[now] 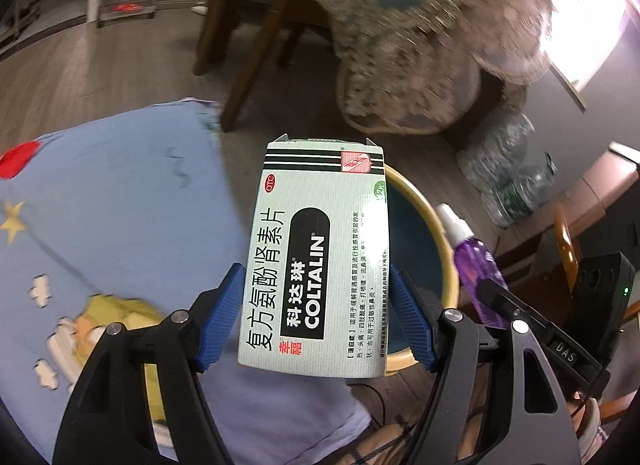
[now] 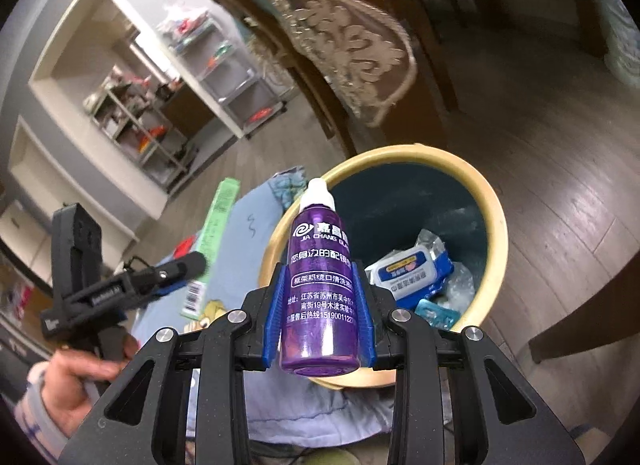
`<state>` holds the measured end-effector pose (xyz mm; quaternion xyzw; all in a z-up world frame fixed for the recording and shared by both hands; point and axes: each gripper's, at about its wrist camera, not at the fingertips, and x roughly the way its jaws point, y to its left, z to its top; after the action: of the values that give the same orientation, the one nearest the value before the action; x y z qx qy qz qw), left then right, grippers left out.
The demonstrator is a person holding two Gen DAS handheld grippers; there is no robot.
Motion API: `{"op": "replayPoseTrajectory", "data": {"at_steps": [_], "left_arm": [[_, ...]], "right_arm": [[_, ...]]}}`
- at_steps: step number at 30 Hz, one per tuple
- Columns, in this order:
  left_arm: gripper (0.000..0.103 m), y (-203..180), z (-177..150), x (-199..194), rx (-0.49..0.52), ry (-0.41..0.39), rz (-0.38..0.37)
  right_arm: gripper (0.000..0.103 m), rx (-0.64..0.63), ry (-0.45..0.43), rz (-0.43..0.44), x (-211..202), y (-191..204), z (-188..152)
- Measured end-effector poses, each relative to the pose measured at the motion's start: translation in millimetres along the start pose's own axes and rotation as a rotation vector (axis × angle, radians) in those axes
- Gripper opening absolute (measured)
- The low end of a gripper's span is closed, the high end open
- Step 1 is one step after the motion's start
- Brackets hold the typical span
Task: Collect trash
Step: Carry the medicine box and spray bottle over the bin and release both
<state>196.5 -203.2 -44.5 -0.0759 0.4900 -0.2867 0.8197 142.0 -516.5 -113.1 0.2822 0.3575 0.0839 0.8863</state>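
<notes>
Bin [image 2: 494, 201] as landmark. Right gripper [image 2: 322, 313] pinches purple bottle [image 2: 320, 285], nose over near rim. Left gripper [image 1: 312, 317] clamps medicine box [image 1: 316, 265] lengthwise beside rim; right nearer.

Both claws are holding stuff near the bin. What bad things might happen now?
1. The medicine box is held only near its bottom end by the left gripper, so it might tip and land on the blue blanket instead of in the bin.
2. The purple bottle in the right gripper sits over the bin's near rim; let go now, it may bounce out.
</notes>
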Motion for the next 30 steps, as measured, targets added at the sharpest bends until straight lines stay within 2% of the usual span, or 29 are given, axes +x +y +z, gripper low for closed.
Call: {"op": "replayPoseTrajectory", "data": {"at_steps": [5, 16, 18, 20, 30], "left_arm": [[0.071, -25, -3, 30, 0.059, 0.042, 0.003], [0.072, -33, -2, 68, 0.072, 0.093, 0.017], [0.080, -32, -2, 66, 0.066, 0.084, 0.019], [0.083, -30, -1, 61, 0.060, 0.064, 0.023], [0.089, -16, -1, 30, 0.083, 0.006, 0.086]], "right_arm": [[0.033, 0.045, -0.023, 0.007, -4, -11, 2], [0.033, 0.084, -0.019, -0.009, 0, -21, 2], [0.033, 0.085, -0.017, -0.014, 1, -21, 2], [0.033, 0.087, -0.015, -0.017, 2, -21, 2], [0.034, 0.051, 0.033, -0.069, 21, -17, 1]]}}
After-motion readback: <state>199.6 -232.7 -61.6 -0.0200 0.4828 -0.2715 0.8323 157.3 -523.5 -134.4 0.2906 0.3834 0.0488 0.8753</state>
